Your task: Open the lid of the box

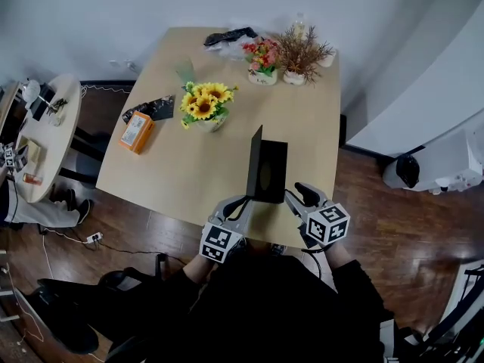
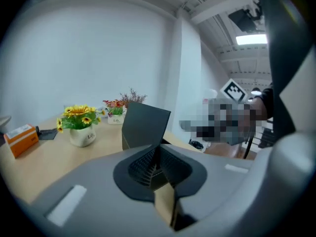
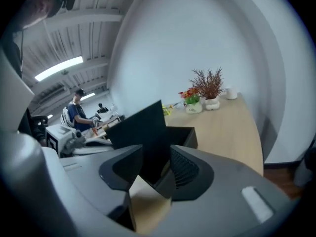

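With the left gripper pinched on so thin an edge of the lid, risked, by my reading, creasing the card or letting it slip and fall shut on any twist; could also have dragged the black box, sitting at the near edge of the wooden table, off that edge. Clamped fully shut on the lid's near lower edge with the left; gripped the box's near corner with the right gripper, jaws about half apart and seemingly pressed on its walls. Stood the lid already upright along the box's left side.
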A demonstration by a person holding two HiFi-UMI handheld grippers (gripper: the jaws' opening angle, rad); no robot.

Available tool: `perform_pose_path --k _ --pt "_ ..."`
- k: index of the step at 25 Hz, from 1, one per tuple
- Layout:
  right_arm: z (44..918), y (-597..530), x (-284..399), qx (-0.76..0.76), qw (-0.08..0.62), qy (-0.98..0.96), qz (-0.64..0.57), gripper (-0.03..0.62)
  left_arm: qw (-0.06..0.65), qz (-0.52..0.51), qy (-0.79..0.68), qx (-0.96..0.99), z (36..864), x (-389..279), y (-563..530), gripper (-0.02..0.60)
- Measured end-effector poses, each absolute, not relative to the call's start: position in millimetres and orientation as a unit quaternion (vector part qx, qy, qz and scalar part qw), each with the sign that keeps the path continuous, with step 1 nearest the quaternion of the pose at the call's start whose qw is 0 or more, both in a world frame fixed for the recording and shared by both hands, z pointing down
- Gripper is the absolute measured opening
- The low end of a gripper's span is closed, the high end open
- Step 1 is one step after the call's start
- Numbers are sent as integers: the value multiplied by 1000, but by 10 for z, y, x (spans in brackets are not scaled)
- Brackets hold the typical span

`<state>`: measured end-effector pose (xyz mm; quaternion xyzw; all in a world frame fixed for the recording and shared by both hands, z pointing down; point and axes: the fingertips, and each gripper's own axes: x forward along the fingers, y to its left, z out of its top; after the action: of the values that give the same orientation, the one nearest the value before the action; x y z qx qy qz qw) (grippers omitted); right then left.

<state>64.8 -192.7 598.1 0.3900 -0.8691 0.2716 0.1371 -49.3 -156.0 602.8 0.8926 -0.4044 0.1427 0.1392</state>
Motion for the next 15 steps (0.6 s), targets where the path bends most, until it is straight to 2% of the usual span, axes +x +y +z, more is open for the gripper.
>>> perform_pose_path --k 2,4,8,15 --pt "6256 -1913 733 407 207 -846 274 129 180 115 -423 881 6026 -639 -1546 0" --pt "6440 -1892 746 409 244 -832 284 123 226 86 -442 864 6047 -795 -1548 0" --pt "6537 -1915 647 403 246 -830 296 115 296 55 -468 831 6204 -1067 -1577 0" --pt "6649 -2022 584 408 273 -825 280 115 319 88 -476 815 6532 -1262 -1536 0"
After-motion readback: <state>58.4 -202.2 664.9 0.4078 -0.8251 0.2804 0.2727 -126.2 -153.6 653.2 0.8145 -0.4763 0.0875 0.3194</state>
